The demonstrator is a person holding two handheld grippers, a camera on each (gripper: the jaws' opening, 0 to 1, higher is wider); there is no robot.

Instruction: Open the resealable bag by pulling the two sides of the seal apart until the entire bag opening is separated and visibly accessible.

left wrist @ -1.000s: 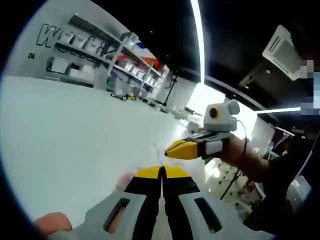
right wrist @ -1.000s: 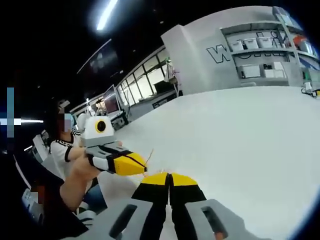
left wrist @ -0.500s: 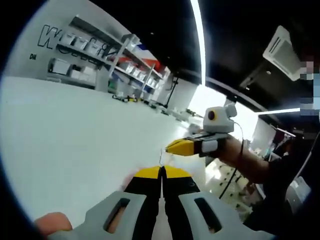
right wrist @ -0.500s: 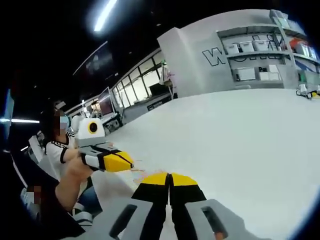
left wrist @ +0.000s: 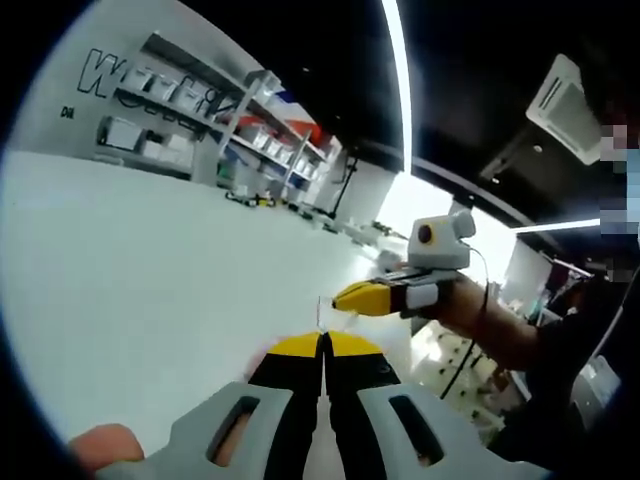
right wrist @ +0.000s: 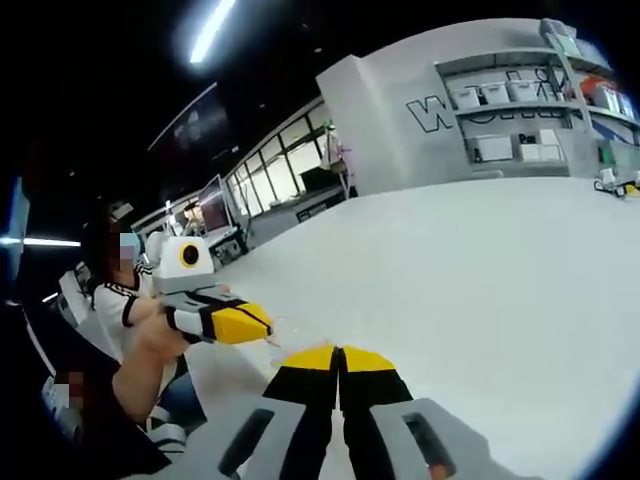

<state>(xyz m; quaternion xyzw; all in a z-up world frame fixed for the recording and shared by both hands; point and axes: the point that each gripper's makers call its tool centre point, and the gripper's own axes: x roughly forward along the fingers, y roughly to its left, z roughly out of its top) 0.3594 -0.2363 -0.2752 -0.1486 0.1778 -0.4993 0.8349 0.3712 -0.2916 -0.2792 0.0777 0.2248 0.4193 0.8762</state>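
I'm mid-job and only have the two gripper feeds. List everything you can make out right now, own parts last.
White table: one, broad bare top under both tongs.
Resealable bag: one, clear and barely visible, a thin edge between the two yellow tips; how far the seal is open cannot be told.
Shelving with bins: grey racks against the far wall, white boxes on them.
Wall lettering: dark outline letters on the grey wall.
Ceiling light strip: one, white, overhead.
Windows: a bright row at the back.
Seated person: one, white top with dark stripes, beside the table.
Left tongs: yellow-tipped, black and grey, jaws together.
Right tongs: same colours, jaws together.
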